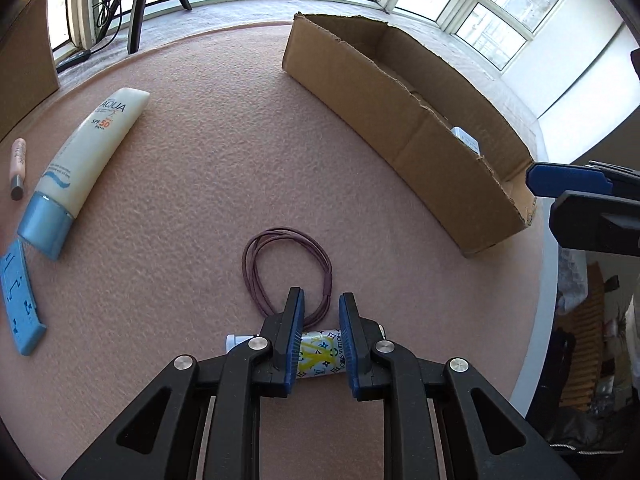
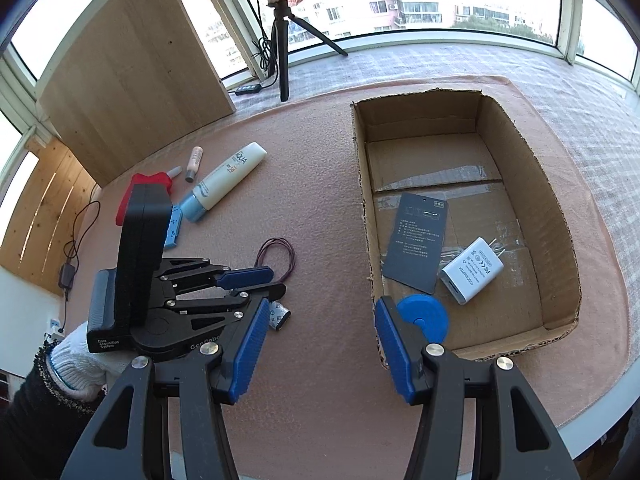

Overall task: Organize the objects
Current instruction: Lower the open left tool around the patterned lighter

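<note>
Grip check first: left gripper (image 1: 320, 334) stands narrowly parted over the printed tube (image 1: 320, 354), clamping nothing; right gripper (image 2: 320, 338) hangs open, empty, beside the cardboard box (image 2: 560, 216). Straddle the tube's middle.

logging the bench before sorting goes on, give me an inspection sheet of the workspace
surface: pink felt mat, flat
job's things: cardboard box holds dark card, white charger, blue disc; sunscreen tube, hair ties, patterned tube, blue strip loose on mat
clutter: nothing seen
grippers: left tool narrowly open above patterned tube; right tool open, empty
cables: black lead beside tripod
surroundings: windows, wooden board
</note>
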{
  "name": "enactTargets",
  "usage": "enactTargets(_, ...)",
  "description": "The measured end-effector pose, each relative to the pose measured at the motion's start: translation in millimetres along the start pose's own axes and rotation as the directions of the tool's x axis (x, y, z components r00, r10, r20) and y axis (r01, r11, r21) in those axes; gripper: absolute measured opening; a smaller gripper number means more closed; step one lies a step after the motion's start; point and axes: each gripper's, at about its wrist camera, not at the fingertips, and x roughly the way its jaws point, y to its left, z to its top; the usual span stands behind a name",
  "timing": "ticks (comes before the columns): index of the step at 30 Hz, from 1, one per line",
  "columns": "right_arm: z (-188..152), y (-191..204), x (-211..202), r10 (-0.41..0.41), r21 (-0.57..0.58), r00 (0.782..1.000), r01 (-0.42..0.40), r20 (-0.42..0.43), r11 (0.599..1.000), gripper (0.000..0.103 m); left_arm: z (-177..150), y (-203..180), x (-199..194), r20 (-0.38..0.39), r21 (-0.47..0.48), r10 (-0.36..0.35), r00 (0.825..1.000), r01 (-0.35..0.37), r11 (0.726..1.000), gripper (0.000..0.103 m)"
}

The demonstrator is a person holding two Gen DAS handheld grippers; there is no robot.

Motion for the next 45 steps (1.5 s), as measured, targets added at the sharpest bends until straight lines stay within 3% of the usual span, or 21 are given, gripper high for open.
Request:
enactTargets(8, -11.8, 30.7, 15.2, 0.031, -0.035, 0.999, -0.032, -0.034, 0.999, 0.051, -30.0, 3.9, -17.6, 0.011, -0.011, 0.001, 1.0, 0.0, 1.0, 0.019)
enactTargets(13, -16.7, 38.8, 16.3, 0.033, -0.039, 0.999, -0.034, -0.034, 0.999, 0.051, -33.2, 5.6, -34.9, 0.08, -0.105, 0.041, 0.996, -0.032, 0.994, 0.021)
enactTargets(18, -18.7, 34.0, 16.7, 0.027, -0.019, 0.999, -0.028, -0.031, 0.999, 0.051, -53.5, -0.7, -62.3, 0.144, -0.19, 0.084, 0.986, -0.056, 0.98, 0.033)
enactTargets(25, -18.5, 25.4, 15.7, 0.019, 0.003, 0.999, -0.019, -0.028, 1.0, 0.051, -44.1, -38.8, -49.7, 0.143, -0.122, 0.093, 0.985, -0.076, 0.99, 0.034)
enactTargets(33, -17.4, 15.8, 13.1, 0.015, 0.02, 1.0, -0.014, -0.027, 1.0, 0.051, -46.4, -61.4, -24.2, 0.104, -0.029, 0.232, 0.967, -0.231, 0.973, 0.033)
enactTargets(45, -15.9, 26.2, 23.3, 0.031, 0.004, 0.999, -0.031, -0.044, 1.0, 0.051, -82.4, -3.1, -45.8, 0.095, -0.133, 0.241, 0.966, -0.227, 0.965, 0.033)
